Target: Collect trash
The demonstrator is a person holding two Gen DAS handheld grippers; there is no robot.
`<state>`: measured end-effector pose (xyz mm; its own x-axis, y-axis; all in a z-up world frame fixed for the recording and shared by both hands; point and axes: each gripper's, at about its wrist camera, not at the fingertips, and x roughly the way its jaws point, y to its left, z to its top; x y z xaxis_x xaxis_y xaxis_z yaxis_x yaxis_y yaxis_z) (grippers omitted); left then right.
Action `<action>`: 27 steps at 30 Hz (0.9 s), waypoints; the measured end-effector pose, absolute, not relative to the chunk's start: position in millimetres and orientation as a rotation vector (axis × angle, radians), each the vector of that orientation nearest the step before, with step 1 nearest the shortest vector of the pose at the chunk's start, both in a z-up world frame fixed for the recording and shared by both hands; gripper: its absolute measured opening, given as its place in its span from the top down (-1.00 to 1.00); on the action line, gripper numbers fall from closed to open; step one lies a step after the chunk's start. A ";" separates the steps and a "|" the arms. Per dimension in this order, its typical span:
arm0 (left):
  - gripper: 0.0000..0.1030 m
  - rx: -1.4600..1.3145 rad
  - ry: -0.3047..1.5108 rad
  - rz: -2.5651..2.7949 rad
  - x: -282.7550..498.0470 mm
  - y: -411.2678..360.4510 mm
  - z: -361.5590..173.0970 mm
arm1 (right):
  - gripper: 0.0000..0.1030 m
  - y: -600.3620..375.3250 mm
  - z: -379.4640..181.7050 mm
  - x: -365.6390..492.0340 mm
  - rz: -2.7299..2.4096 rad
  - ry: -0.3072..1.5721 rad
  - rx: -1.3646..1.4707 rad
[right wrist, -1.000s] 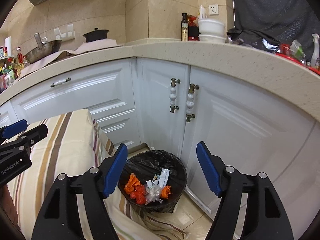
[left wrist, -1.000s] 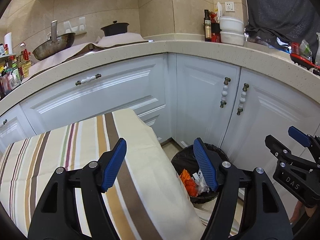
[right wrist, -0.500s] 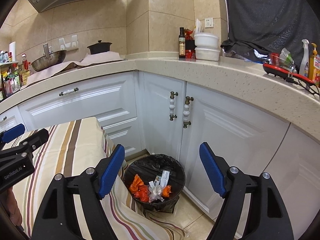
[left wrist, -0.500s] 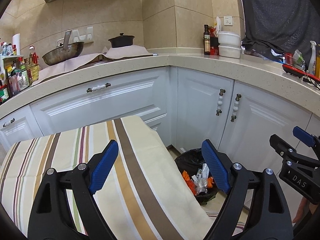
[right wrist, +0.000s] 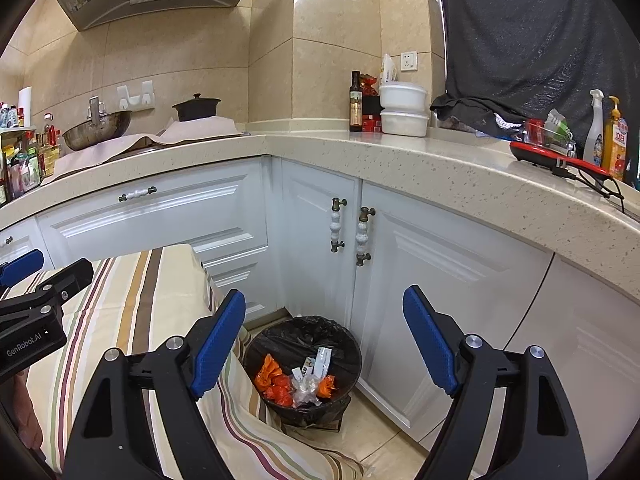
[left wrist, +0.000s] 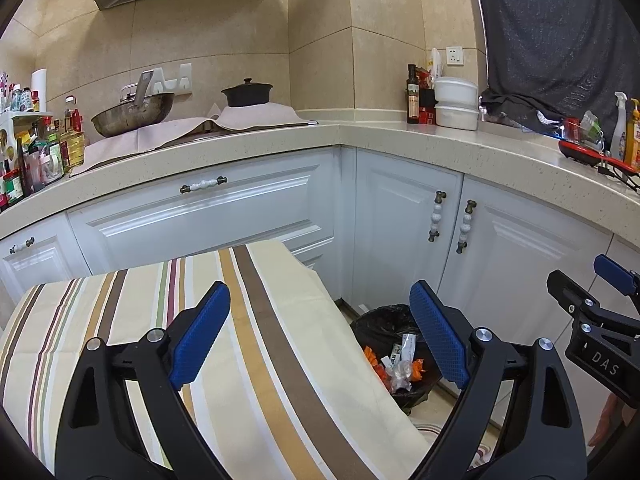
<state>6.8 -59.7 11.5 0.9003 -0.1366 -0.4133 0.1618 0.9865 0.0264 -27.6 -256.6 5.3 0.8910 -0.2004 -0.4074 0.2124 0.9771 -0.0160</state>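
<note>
Bin (right wrist: 303, 364) lower centre in right wrist view; in left wrist view we see it half hidden behind striped cloth (left wrist: 280, 352). Left gripper (left wrist: 320, 336), right gripper (right wrist: 324, 340) jaws just widened, nothing between.

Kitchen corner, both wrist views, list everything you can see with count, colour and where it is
trash bin: one, black bag liner, on the floor in the cabinet corner
trash: several pieces, orange, white and clear, inside the bin
striped cloth: one, cream with brown stripes, over the table beside the bin
wok: one, metal, left counter
pot: one, black, lidded, beside the wok
tubs: two, white, stacked on the counter
bottle: one, dark, left of the tubs
left gripper: blue pads, open, empty, just been opening
right gripper: blue pads, open, empty, just been opening
</note>
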 end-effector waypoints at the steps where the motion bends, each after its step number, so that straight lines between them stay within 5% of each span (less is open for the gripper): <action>1: -0.73 0.060 0.422 -0.155 6.5 -59.9 12.0 | -0.53 -256.6 5.9 -28.2 -0.215 0.418 0.028; 27: -0.79 0.065 0.412 -0.155 -1.9 -62.3 15.0 | -0.55 -254.6 8.3 -32.9 -0.220 0.408 0.026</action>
